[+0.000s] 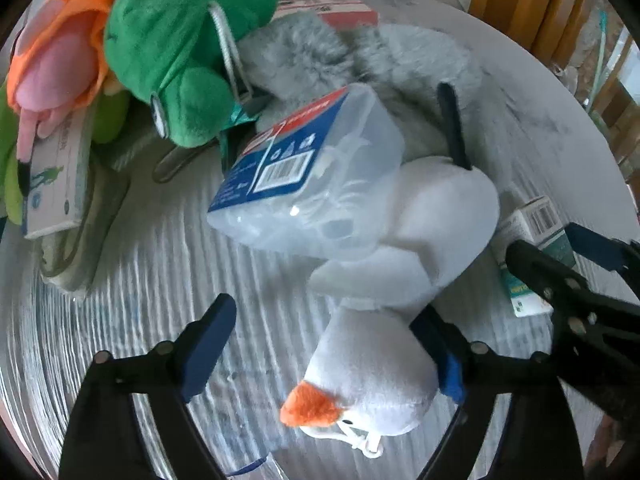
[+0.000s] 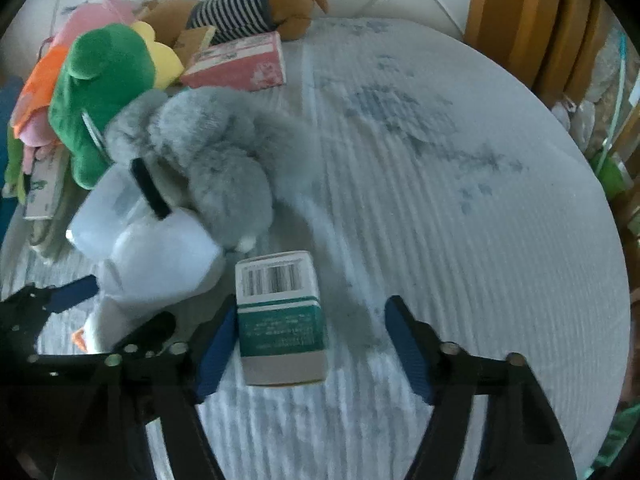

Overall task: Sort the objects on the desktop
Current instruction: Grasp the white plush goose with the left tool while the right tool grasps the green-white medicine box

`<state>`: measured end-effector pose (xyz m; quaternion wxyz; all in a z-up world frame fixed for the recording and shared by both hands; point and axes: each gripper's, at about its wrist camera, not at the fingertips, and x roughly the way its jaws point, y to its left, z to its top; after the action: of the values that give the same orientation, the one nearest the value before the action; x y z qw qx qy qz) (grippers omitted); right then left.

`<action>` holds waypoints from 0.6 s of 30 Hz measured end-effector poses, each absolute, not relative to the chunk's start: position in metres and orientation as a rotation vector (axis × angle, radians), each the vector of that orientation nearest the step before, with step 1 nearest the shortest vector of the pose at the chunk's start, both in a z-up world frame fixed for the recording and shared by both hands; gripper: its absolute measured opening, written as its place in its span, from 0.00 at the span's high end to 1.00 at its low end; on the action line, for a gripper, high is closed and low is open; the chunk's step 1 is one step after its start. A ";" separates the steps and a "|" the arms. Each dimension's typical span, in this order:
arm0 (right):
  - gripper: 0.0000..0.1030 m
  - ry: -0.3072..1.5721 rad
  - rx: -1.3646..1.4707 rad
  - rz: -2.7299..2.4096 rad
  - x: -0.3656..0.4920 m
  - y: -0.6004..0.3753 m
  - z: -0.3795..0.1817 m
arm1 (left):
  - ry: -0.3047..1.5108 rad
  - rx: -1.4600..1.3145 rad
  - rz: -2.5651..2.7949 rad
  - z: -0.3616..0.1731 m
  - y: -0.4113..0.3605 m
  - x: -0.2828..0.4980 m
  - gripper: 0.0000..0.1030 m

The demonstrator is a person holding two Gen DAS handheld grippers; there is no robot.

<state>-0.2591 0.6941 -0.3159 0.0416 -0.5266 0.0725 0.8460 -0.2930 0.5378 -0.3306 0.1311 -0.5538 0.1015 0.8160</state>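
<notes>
A white plush snowman with an orange nose lies on the round table; it also shows in the right wrist view. My left gripper is open with its fingers on either side of the snowman's head. A clear plastic box with a blue label rests on the snowman's body. My right gripper is open around a green and white carton, which touches the left finger; the carton also shows in the left wrist view.
A grey furry plush, a green plush, an orange and pink plush, a striped brown plush, a red box and a white carton crowd the table's left. A wooden chair stands behind.
</notes>
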 end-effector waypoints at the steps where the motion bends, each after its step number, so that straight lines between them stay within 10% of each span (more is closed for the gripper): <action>1: 0.51 0.213 -1.626 2.586 -0.261 0.694 -0.318 | 0.263 -1.607 2.359 -0.329 0.537 -0.293 0.34; 18: 0.63 0.160 -1.594 2.592 -0.245 0.687 -0.319 | 0.206 -1.575 2.387 -0.318 0.523 -0.275 0.58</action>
<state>-0.2451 0.6869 -0.3194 0.0470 -0.5226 0.0525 0.8496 -0.2753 0.5233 -0.3180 0.1366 -0.5441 0.0711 0.8248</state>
